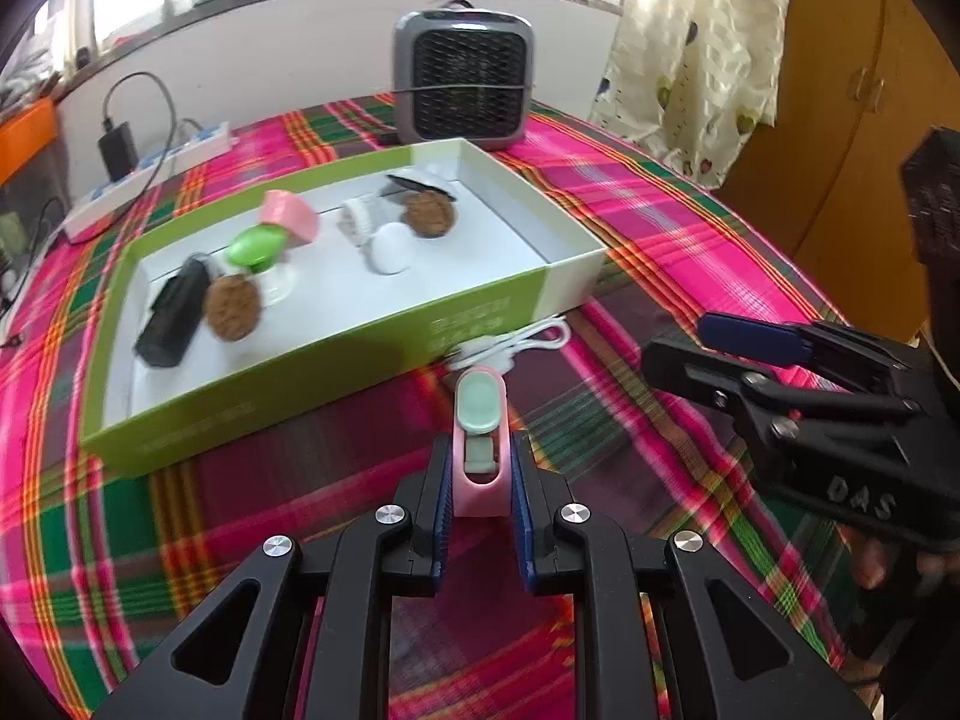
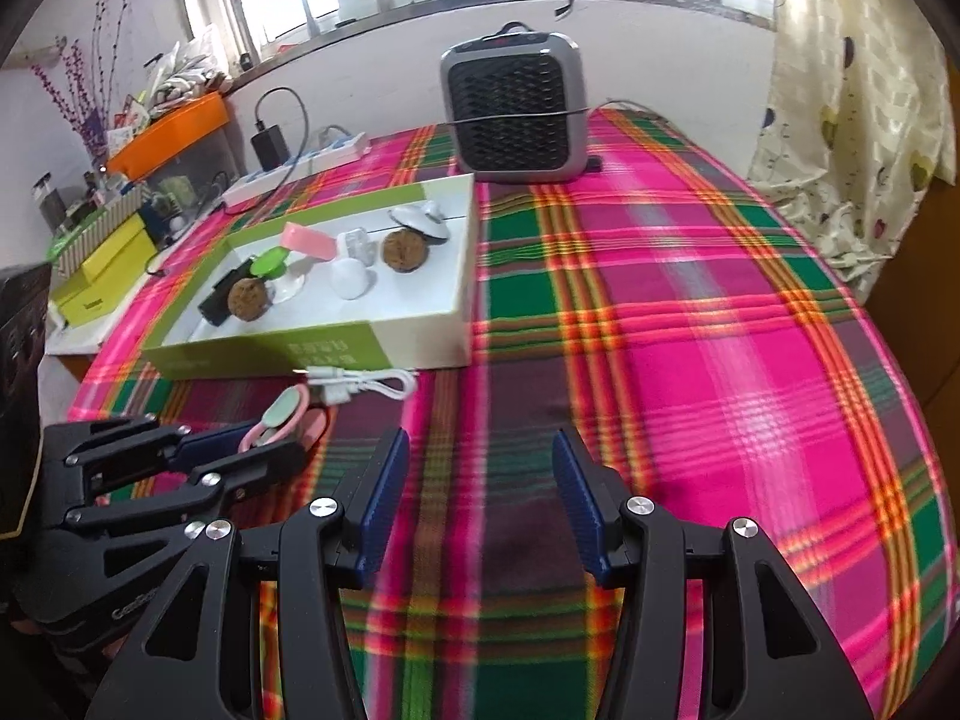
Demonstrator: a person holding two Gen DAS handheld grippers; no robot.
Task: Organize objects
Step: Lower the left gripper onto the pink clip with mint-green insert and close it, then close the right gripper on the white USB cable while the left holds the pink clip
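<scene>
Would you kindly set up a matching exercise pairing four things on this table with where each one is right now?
Things:
1. pink and mint clip
2. coiled white cable
3. black cylinder
4. grey square fan

Places:
A. inside the green and white box
B. behind the box, at the wall
C. on the plaid cloth, beside the box's front wall
D. gripped by the left hand-held gripper

Pairs: 1-D, 2-C, 3-A, 4-B

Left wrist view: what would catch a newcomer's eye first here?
The left gripper in the foreground, clamped on a pink and mint clip over the loud pink plaid cloth. Behind it lies the green-sided tray, already holding small items, with a grey fan heater at the back. The right gripper stands open and empty.
</scene>
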